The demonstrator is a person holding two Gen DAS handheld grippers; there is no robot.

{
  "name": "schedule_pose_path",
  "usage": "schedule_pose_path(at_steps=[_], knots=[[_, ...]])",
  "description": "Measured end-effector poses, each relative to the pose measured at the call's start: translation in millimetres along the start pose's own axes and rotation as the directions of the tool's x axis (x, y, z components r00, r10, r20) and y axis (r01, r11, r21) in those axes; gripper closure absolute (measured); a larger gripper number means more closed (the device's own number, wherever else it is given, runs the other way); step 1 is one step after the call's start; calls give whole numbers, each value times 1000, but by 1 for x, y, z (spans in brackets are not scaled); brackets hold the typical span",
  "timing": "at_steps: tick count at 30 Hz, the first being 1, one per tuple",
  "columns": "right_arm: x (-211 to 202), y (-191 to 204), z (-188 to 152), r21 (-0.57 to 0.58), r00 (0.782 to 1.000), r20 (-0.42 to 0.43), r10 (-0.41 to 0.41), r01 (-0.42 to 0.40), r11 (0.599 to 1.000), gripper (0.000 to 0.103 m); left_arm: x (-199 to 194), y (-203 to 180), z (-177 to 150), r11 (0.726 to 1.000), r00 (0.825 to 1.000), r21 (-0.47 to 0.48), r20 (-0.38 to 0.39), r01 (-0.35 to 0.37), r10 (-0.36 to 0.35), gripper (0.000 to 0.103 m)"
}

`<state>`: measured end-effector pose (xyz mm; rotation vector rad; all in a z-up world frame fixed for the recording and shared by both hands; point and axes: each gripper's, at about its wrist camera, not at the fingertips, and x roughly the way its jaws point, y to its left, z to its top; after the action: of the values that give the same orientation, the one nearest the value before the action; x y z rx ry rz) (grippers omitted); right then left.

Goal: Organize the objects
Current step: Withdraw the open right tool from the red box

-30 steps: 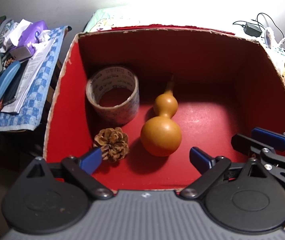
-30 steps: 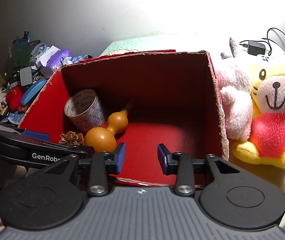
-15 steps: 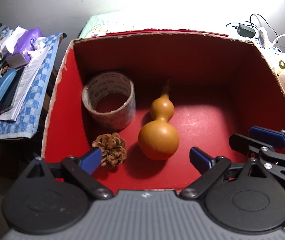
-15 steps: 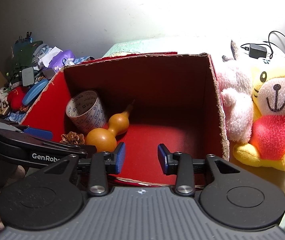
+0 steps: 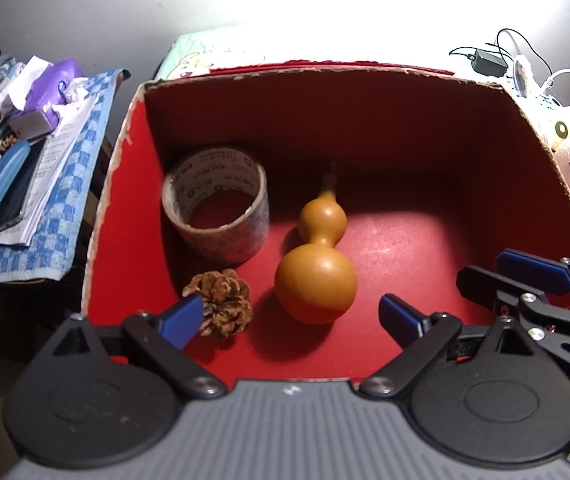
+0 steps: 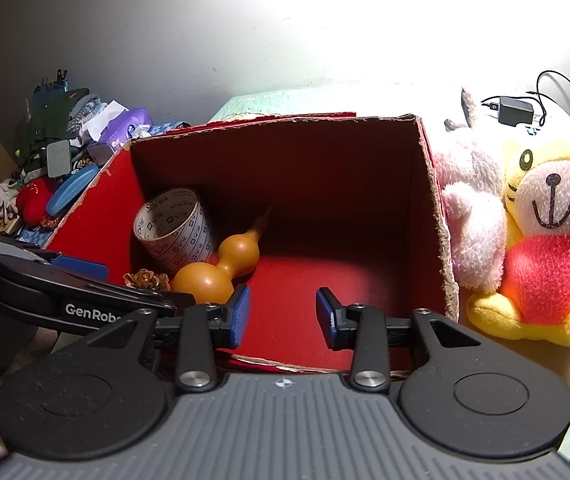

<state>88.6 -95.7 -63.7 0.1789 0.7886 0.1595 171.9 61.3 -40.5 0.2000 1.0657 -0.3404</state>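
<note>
A: How much room is there along the edges of the red box (image 5: pixel 125 208)?

B: Its top is open, with torn cardboard rims. The right half of the floor is bare; the left half holds three things. The left claw (image 5: pixel 291 316) hangs over the near rim with jaws spread wide, holding nothing. The right claw (image 6: pixel 283 316) is at the same rim, jaws narrowly parted, also holding nothing.

A: What do the things look like?

B: An orange-brown gourd (image 5: pixel 317 268) lies on its side, stem toward the back wall. A tape roll (image 5: pixel 217 212) stands in the back-left corner, and a pine cone (image 5: pixel 221 300) sits near the front-left wall, just beside the gourd.

A: And around it?

B: A yellow plush toy (image 6: pixel 549 248) and a pink plush (image 6: pixel 473 216) lean just outside the right wall; a checked cloth (image 5: pixel 65 200) piled with clutter lies to the left, under a pale wall
</note>
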Motion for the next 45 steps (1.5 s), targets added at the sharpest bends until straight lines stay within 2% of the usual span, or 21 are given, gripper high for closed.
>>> schedule_pose_path(at_steps=[4, 15, 24, 27, 29, 37, 42, 45], knots=[[0, 0, -1, -1, 1000, 5, 0, 0, 1000, 65, 0, 0, 0, 1000, 1000, 1, -2, 2, -2, 8], [-2, 0, -3, -7, 1000, 28, 2, -1, 1000, 64, -3, 0, -4, 1000, 998, 0, 56, 1, -1, 8], [-7, 0, -3, 0, 999, 33, 22, -22, 1000, 62, -4, -3, -4, 1000, 999, -29, 49, -1, 3, 8], [-13, 0, -3, -13, 999, 50, 15, -15, 1000, 61, -11, -6, -4, 1000, 997, -16, 72, -12, 13, 8], [-17, 0, -3, -18, 998, 70, 3, -2, 1000, 56, -17, -8, -3, 1000, 996, -9, 86, -19, 20, 8], [-33, -11, -3, 22, 994, 106, 4, -6, 1000, 56, -32, -14, -5, 999, 994, 6, 106, -33, 32, 8], [-43, -13, -6, 27, 992, 123, 30, -33, 999, 56, -47, -21, -10, 997, 989, 19, 131, -68, 65, 8], [-50, -14, -10, 21, 989, 139, 53, -57, 998, 56, -57, -22, -14, 998, 989, 10, 137, -66, 64, 8]])
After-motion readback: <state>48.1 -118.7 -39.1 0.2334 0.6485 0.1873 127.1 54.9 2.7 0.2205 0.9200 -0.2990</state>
